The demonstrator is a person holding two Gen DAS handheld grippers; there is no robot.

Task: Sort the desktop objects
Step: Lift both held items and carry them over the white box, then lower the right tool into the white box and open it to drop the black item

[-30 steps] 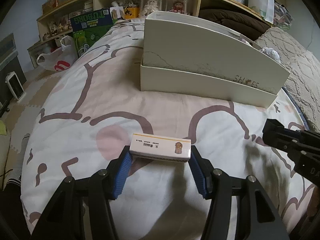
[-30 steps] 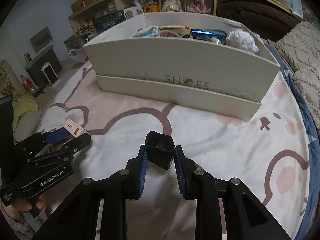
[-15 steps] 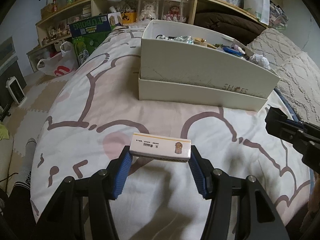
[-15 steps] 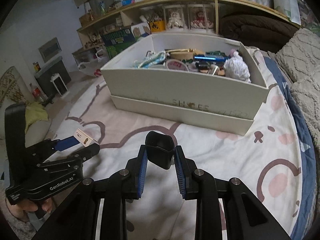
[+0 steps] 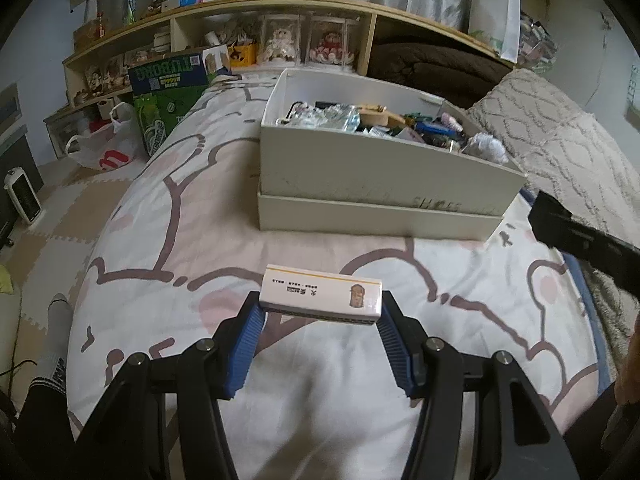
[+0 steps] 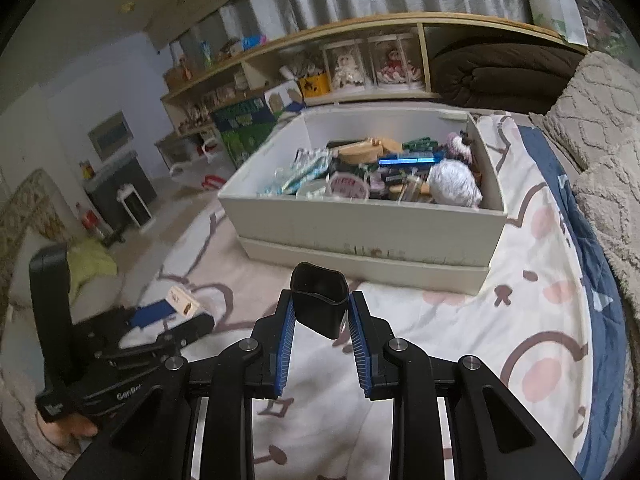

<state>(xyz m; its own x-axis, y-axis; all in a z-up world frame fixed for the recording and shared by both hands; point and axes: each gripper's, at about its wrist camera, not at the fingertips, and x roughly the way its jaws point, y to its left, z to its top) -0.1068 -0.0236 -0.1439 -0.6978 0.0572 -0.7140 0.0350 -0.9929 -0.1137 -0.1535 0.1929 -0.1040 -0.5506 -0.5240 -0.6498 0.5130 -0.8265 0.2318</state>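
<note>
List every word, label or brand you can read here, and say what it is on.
"TUBORG": green carton beside the bed, printed upside down.
"SH…": front of the white box; the rest is blurred.
"GenRo…": left gripper body, partly cut off.
Small white box: print too small to read.

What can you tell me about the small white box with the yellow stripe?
The small white rectangular cardboard box with a yellow stripe carries small dark print and a little brown figure on its upper face. It is closed, lies level and crosswise, clamped at both short ends by the left hand-held gripper, clear above the patterned bedspread.
</note>
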